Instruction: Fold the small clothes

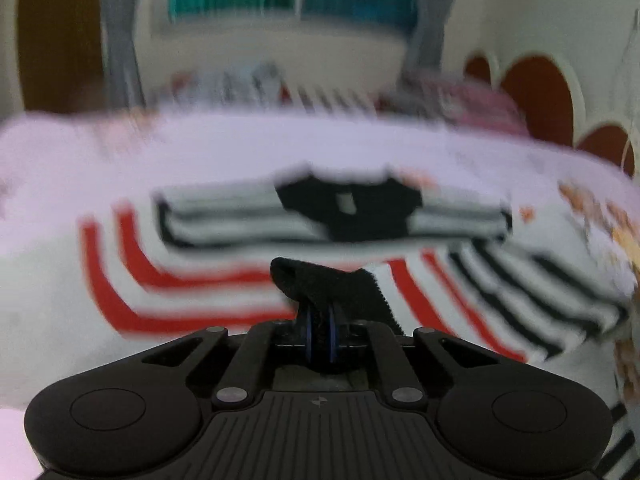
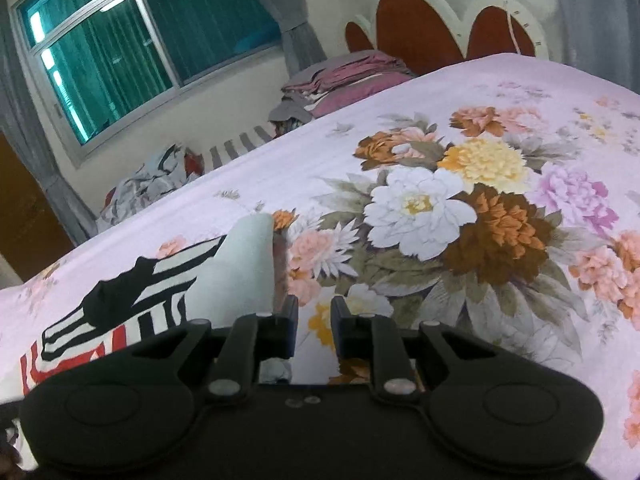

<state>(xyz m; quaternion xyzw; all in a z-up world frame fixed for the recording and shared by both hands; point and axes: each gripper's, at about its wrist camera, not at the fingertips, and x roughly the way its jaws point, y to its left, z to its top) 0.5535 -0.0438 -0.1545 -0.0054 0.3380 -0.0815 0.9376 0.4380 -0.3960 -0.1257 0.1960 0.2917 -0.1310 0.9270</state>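
Note:
A small white garment with red and black stripes and a black collar (image 1: 224, 280) lies on the floral bedspread (image 1: 120, 152). My left gripper (image 1: 320, 320) is shut on a black edge of the garment (image 1: 320, 280) and holds it lifted; this view is motion-blurred. In the right wrist view the garment (image 2: 132, 312) lies at the lower left, with a pale fold (image 2: 244, 268) raised beside the left finger. My right gripper (image 2: 314, 320) is open and empty, just above the bedspread (image 2: 440, 208), to the right of the garment.
A stack of pink and grey folded linens (image 2: 344, 80) sits at the head of the bed by the red and white headboard (image 2: 424, 28). A crumpled pile of clothes (image 2: 152, 184) lies beyond the far bed edge under the window (image 2: 140, 48).

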